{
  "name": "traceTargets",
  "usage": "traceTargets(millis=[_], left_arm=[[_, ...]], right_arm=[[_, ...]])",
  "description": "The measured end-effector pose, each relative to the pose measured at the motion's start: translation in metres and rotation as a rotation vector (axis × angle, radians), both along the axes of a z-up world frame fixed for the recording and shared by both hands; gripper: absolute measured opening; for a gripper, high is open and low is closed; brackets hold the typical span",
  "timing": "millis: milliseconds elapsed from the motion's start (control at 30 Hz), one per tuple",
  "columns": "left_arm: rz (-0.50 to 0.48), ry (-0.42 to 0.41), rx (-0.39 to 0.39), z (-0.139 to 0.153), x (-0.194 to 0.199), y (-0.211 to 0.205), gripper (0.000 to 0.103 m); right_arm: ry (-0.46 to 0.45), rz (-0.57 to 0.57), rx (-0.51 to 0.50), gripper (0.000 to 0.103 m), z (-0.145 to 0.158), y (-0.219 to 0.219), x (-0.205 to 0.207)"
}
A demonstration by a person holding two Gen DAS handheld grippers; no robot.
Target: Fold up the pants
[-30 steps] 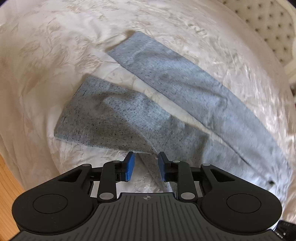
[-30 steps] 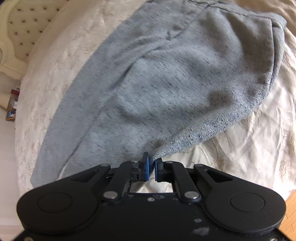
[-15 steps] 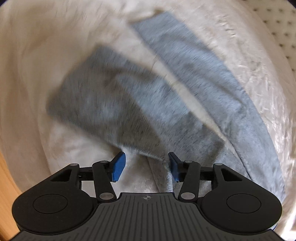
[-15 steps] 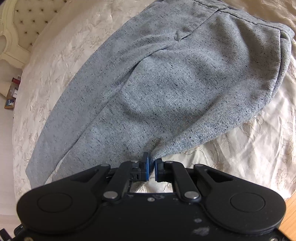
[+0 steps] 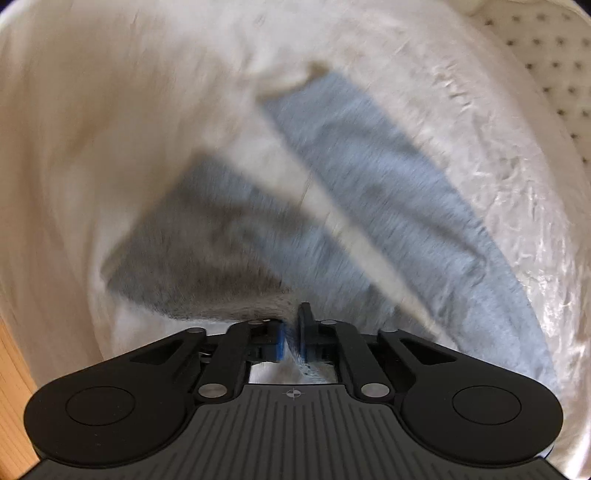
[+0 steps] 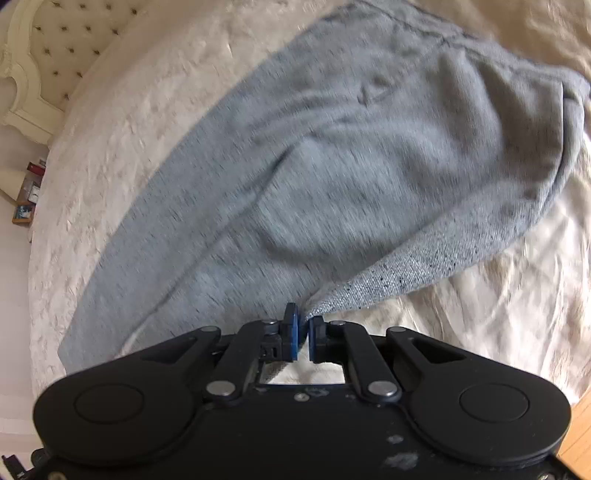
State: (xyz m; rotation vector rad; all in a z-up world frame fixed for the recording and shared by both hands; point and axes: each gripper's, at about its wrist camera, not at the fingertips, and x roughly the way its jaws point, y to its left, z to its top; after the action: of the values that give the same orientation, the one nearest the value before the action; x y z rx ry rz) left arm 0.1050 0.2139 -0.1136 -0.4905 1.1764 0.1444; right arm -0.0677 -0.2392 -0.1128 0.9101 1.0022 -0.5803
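Observation:
Grey speckled pants lie on a cream bedspread (image 5: 110, 129). In the left wrist view the near leg (image 5: 229, 251) runs up to my left gripper (image 5: 291, 325), and the far leg (image 5: 388, 177) lies beside it with a strip of bedspread between them. The left jaws are closing, and the near leg's edge is pinched between the blue pads. In the right wrist view the pants' wide upper part (image 6: 351, 166) spreads ahead. My right gripper (image 6: 301, 321) is shut on its near edge, which is lifted into a small peak.
A tufted cream headboard (image 5: 546, 66) stands past the bed and also shows as the headboard (image 6: 55, 33) at upper left. Wooden floor (image 5: 11, 369) lies beyond the near bed edge, seen too as floor (image 6: 580, 424). Small items (image 6: 29, 192) sit beside the bed.
My left gripper opened wider, moved in over the near leg's edge and shut on it, and the view shifted. My right gripper stayed shut on the pants' edge.

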Motion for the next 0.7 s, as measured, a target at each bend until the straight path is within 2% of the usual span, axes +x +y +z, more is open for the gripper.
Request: traceTargets(millis=[167, 300, 500, 600, 700], left_arm=[[-0.106, -0.086, 0.069, 0.051, 0.025, -0.021, 0.005], [-0.131, -0.097, 0.082, 0.066, 0.064, -0.038, 0.005], [-0.148, -0.064, 0.113, 0.053, 0.132, -0.064, 0.006], [-0.171, -0.054, 0.139, 0.040, 0.160, -0.076, 0.006], [-0.175, -0.010, 0.141, 0.021, 0.187, -0.085, 0.006]], right_arm=[[-0.069, -0.004, -0.040, 0.007, 0.030, -0.013, 0.026], [-0.102, -0.009, -0.061, 0.007, 0.041, -0.030, 0.065], [-0.107, -0.002, -0.091, 0.007, 0.032, -0.052, 0.136], [-0.095, 0.004, -0.105, 0.007, 0.020, -0.061, 0.171], [-0.067, 0.012, -0.115, 0.007, 0.003, -0.070, 0.201]])
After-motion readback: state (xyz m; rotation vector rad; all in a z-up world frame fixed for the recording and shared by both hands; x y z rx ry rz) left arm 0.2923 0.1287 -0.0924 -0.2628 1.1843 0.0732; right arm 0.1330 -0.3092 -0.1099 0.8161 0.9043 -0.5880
